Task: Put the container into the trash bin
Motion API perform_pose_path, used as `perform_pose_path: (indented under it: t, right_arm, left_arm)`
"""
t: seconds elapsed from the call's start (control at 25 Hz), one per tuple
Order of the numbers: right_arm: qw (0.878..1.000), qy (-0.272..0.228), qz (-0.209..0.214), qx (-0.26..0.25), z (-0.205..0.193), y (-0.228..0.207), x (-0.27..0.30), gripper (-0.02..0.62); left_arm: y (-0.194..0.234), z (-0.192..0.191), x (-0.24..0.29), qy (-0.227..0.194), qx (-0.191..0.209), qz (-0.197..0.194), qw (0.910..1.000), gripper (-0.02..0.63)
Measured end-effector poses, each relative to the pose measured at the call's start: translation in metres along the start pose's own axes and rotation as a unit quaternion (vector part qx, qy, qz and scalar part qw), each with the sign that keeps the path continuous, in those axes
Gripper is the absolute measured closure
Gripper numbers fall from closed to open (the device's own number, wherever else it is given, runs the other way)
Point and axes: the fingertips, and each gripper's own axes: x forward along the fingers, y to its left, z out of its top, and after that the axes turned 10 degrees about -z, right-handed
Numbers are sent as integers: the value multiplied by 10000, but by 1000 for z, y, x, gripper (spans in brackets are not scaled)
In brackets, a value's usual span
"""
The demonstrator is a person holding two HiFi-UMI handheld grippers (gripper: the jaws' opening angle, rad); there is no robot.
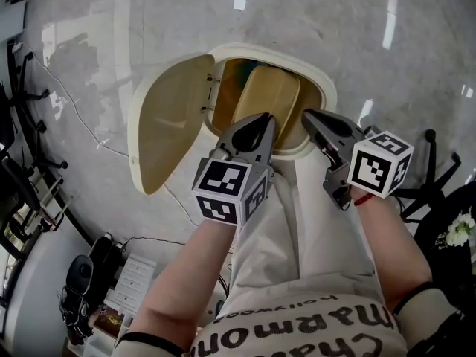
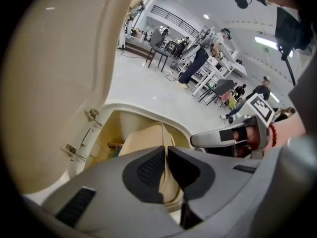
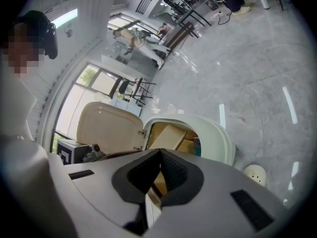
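Observation:
A cream trash bin point(image 1: 329, 88) stands on the marble floor with its lid point(image 1: 167, 117) swung open to the left. A tan, flat container point(image 1: 273, 99) lies tilted inside the opening, partly below the rim. It also shows in the left gripper view point(image 2: 143, 137) and the right gripper view point(image 3: 168, 135). My left gripper point(image 1: 265, 119) hovers over the bin's near rim, shut, with nothing between its jaws. My right gripper point(image 1: 307, 114) hangs beside it to the right, also shut and empty. Neither touches the container.
A thin cable point(image 1: 89, 129) runs over the floor left of the bin. Black stands and gear point(image 1: 82, 281) crowd the left side, and chair legs point(image 1: 435, 173) stand at the right. A small white disc point(image 3: 255, 173) lies right of the bin. People and tables point(image 2: 208, 58) are far behind.

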Motion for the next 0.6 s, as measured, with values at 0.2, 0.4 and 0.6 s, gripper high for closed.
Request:
perform_pose_path:
  t: [0.2, 0.4, 0.6]
  right_arm:
    - [10000, 54, 24, 44, -8, -8, -1, 594]
    - [9999, 96, 75, 49, -14, -7, 1, 592]
    - [9997, 99, 200, 25, -17, -2, 4, 592]
  left_arm:
    - [19, -11, 24, 601, 472, 160, 9970, 592]
    - [39, -24, 34, 1179, 581, 381, 9906, 592]
    - [43, -41, 40, 1673, 656, 588, 9820, 592]
